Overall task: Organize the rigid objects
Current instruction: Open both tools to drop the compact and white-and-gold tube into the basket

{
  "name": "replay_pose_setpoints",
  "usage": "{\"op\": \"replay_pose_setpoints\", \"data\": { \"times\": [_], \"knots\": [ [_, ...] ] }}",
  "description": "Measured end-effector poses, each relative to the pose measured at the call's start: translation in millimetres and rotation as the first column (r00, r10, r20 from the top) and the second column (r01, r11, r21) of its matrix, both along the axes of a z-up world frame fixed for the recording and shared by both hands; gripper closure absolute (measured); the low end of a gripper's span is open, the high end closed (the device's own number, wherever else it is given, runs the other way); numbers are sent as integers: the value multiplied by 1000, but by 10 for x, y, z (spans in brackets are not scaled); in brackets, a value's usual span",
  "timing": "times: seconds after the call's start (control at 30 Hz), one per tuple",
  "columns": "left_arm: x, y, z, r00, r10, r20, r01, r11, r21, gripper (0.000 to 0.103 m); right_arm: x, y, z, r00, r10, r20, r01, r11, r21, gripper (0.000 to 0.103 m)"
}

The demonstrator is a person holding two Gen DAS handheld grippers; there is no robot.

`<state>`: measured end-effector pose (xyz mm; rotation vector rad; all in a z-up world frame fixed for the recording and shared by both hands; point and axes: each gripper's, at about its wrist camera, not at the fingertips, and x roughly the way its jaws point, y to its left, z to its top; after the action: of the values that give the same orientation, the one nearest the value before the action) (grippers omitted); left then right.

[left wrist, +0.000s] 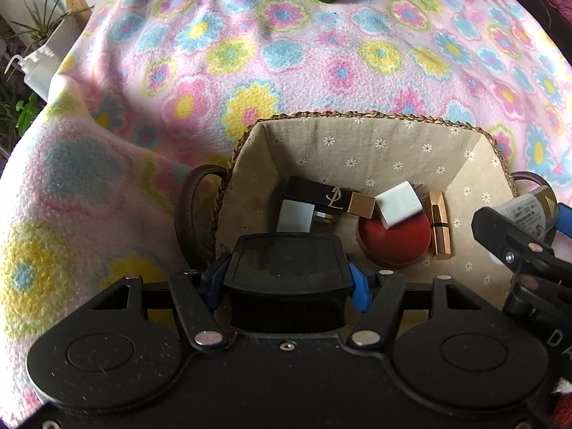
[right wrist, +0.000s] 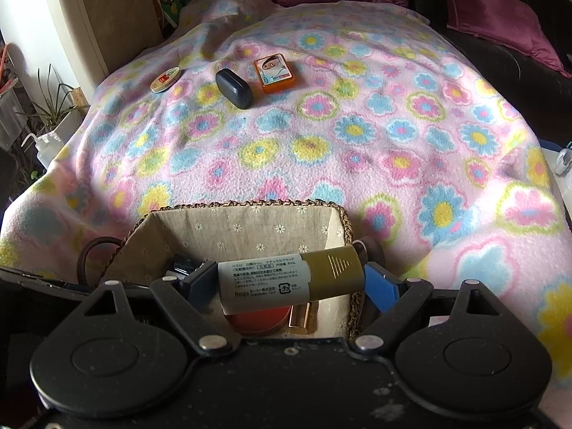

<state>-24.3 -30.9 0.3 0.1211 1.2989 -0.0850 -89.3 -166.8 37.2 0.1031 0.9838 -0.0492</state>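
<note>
Left wrist view: left tongs (left wrist: 288, 279) clamp black case (left wrist: 286, 271); right wrist: right tongs (right wrist: 286, 287) clamp tube (right wrist: 289, 280) over basket (right wrist: 250, 211).

Daylight is falling softly across my floral blanket (right wrist: 357, 136); fisheye distortion is bending both views' edges, corners are darkening, and near foreground is blurring slightly.

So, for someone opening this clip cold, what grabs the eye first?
The loud pink floral blanket fills both views. Next comes the lined woven basket in front of both grippers, already holding lipsticks, a red compact and white blocks. Over it, the right gripper clamps a grey-and-olive tube and the left gripper a black box.
</note>
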Motion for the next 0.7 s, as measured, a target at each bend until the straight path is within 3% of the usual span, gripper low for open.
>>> {"op": "replay_pose_setpoints", "data": {
  "times": [0.4,0.7],
  "knots": [
    [-10,-69,-3,1000,10,18,-11,999,53,39,-29,-60,9,1000,-16,13,15,999,43,16],
    [23,4,23,1000,30,4,-30,1000,1,38,-16,-48,9,1000,-19,7,19,998,54,13]
  ]
}}
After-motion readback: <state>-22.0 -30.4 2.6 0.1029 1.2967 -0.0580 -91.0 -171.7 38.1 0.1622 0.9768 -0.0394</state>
